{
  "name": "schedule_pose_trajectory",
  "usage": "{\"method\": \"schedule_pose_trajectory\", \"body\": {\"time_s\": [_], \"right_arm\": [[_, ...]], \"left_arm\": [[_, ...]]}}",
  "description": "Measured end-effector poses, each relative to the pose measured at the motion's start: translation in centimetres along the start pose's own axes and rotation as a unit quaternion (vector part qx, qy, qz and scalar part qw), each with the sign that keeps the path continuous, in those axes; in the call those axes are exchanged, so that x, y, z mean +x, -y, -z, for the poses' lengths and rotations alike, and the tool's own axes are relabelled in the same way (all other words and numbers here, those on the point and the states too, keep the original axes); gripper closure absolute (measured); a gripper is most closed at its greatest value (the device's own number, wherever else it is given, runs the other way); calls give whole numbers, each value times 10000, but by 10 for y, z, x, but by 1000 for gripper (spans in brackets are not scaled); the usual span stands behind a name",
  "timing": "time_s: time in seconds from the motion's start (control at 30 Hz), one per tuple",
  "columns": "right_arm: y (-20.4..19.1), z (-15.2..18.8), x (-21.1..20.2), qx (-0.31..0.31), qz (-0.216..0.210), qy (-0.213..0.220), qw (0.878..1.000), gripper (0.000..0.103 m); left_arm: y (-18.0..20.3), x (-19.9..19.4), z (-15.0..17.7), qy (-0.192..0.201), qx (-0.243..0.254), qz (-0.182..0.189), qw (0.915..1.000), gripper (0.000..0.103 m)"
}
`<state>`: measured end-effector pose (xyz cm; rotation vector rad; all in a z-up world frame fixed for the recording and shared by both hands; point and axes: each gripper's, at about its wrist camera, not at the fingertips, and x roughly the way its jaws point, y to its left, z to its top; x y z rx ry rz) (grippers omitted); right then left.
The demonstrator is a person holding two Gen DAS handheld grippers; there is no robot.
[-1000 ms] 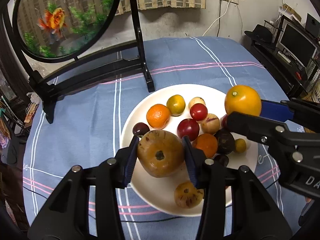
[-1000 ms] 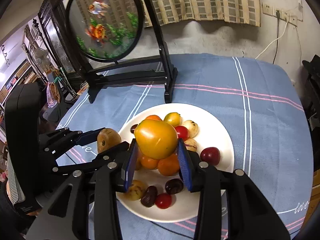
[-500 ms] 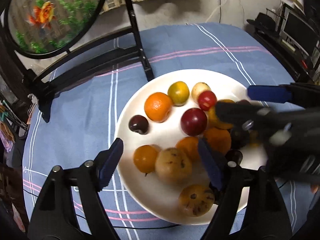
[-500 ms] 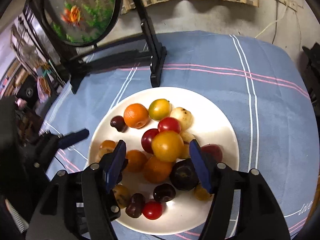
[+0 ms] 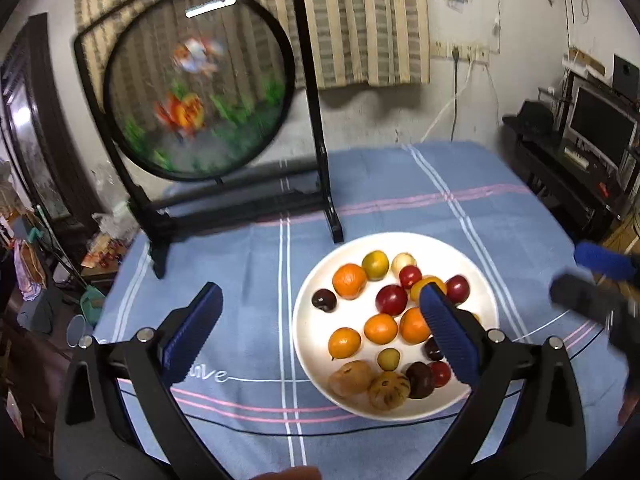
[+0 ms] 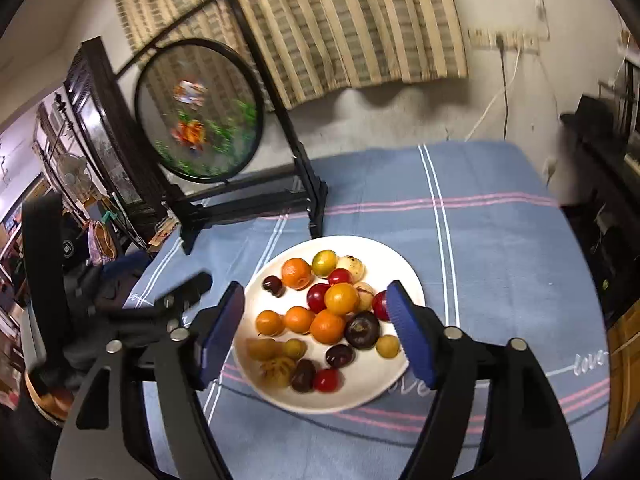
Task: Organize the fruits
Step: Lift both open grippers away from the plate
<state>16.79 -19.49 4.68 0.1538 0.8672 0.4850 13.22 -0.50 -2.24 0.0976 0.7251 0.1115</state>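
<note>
The fruits (image 6: 320, 316) all lie heaped on the white plate (image 6: 404, 268), which sits on the blue striped cloth of the tabletop (image 6: 480, 240), just in front of the black stand (image 6: 256, 196) of the round painted screen (image 6: 198, 110). We see oranges, red and dark plums, a yellow-orange fruit (image 6: 341, 298) perched on the middle of the pile, and two brownish spotted fruits (image 5: 370, 384) at the near rim.

The left tongs (image 5: 320, 336) have their jaws opening wide with nothing pinched; one blue pad stands over the cloth, the other over the plate. The right tongs (image 6: 320, 332) are also opening and carry nothing, the pile showing between their pads but clear of them.

We judge this to be the moment just after a release, both tongs free above the plate. No fruit shows on the cloth, so the task looks close to done. If anything remains, we would need to find a stray fruit out of view, or nudge the heap so the top fruit does not roll.
</note>
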Motion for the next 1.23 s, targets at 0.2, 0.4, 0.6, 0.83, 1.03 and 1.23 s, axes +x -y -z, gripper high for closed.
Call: {"method": "schedule_pose_trajectory", "body": {"time_s": [0.2,0.4,0.6,0.83,1.03,1.23], "right_arm": [[-27,9,-49,-199,-118,411,9989,22],[-43,15,-93,-299,-102,811,9962,15],[-47,22,-128,-272,-75,1196,9924,14],[-57,26,-137,-372,129,1220,9917,14],[-71,18,-132,-367,258,1101,9929,14],[-97,5,-137,-719,298,1371,9875,6]], "left_arm": [[4,-62,-3,533,122,-60,9985,3],[-1,-110,-3,836,-115,263,9961,3],[-6,-136,2,903,-438,166,9948,3],[-8,-139,7,668,-485,85,9966,3],[-14,-128,10,369,-418,-61,9984,3],[-35,-123,11,-72,-796,317,9963,3]]}}
